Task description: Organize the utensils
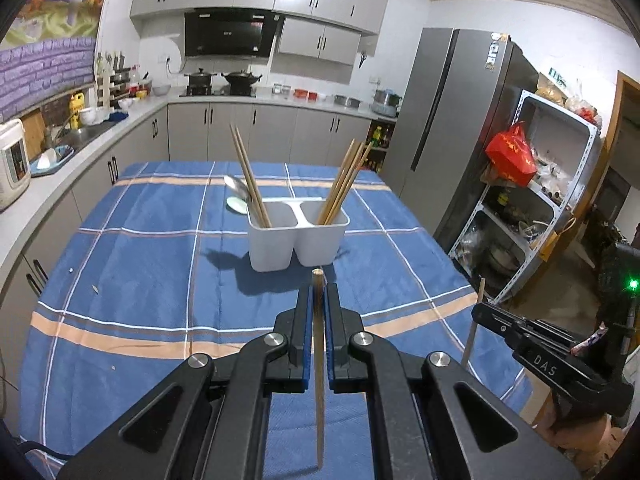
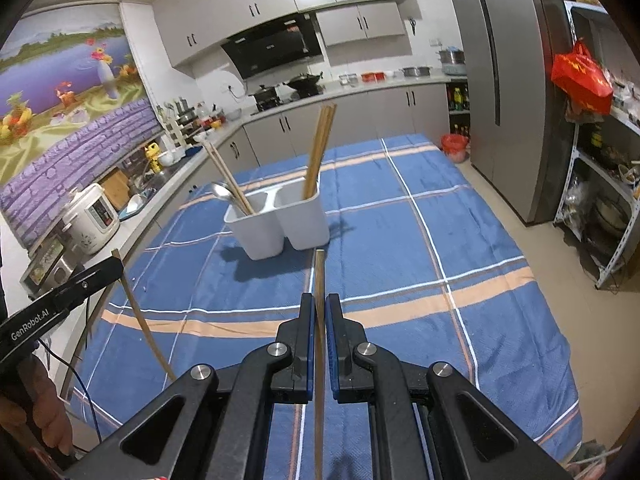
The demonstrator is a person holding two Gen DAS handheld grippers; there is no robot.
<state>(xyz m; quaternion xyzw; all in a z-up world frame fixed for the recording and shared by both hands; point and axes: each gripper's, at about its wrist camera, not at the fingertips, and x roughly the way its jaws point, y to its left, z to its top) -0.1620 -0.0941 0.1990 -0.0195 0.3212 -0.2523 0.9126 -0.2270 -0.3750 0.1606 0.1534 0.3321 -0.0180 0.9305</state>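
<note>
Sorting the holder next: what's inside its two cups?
The holder has two chopsticks and a spoon in its left cup, several chopsticks in its right. The cup bottoms are hidden.

Tablecloth (image 1: 140,248) blue, crossed by thin white lines and wider peach-orange bands, plaid-like. Utensil holder (image 1: 298,240) plain white, two compartments. Chopsticks in left compartment (image 1: 248,176) and chopsticks in right compartment (image 1: 344,184) light tan wood. Spoon (image 1: 237,188) shiny silver, small pale-green dish (image 1: 236,205) behind it. Left gripper (image 1: 319,292) black with blue pads, brown chopstick (image 1: 319,360) between. Right gripper (image 2: 319,304) same black and blue, darker brown chopstick (image 2: 319,360). Cabinets (image 1: 272,128) grey, black handles. Fridge (image 1: 452,120) grey-silver. Bag (image 1: 512,156) red. Wall mural (image 2: 76,92) purple brick pattern, flowers.
</note>
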